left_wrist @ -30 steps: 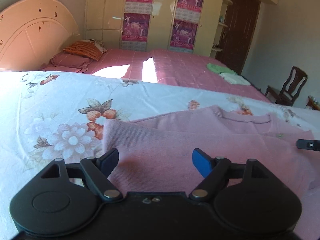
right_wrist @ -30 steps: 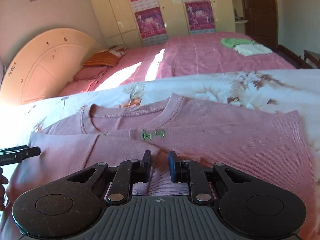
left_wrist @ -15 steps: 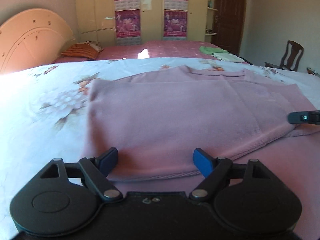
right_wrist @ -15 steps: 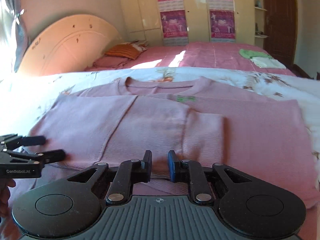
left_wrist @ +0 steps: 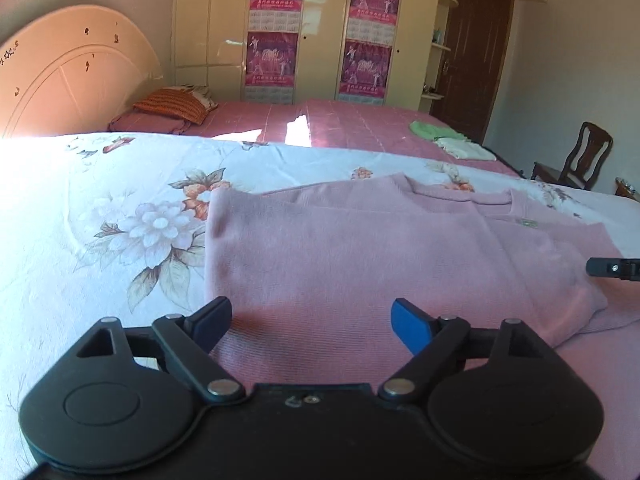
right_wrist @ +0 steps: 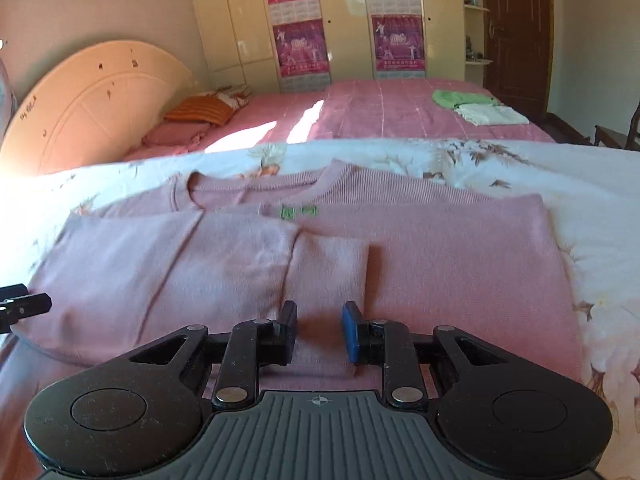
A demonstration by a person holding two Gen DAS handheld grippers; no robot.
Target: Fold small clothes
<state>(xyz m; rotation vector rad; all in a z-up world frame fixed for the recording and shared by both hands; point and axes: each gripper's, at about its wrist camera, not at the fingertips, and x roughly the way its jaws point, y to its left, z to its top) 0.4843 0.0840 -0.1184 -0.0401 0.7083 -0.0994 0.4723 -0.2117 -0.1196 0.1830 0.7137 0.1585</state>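
A pink knit sweater (left_wrist: 360,256) lies flat on the floral bedsheet (left_wrist: 100,208), its left side and sleeve folded across the body. In the right wrist view the sweater (right_wrist: 440,264) shows its collar at the far side and the folded sleeve cuff (right_wrist: 328,268) at the middle. My left gripper (left_wrist: 312,316) is wide open and empty just above the sweater's near left part. My right gripper (right_wrist: 318,330) stands partly open, empty, just above the sweater near the cuff. Each gripper's tip shows at the edge of the other's view.
A second bed with a pink cover (right_wrist: 400,112) lies behind, with folded green and white clothes (right_wrist: 476,106) and pillows (left_wrist: 176,106) on it. A wardrobe with posters stands at the back wall. A wooden chair (left_wrist: 576,160) is at the right.
My right gripper has opened from nearly shut and let go of the sleeve, which now lies on the body. Both grippers have shifted a little over the sweater.
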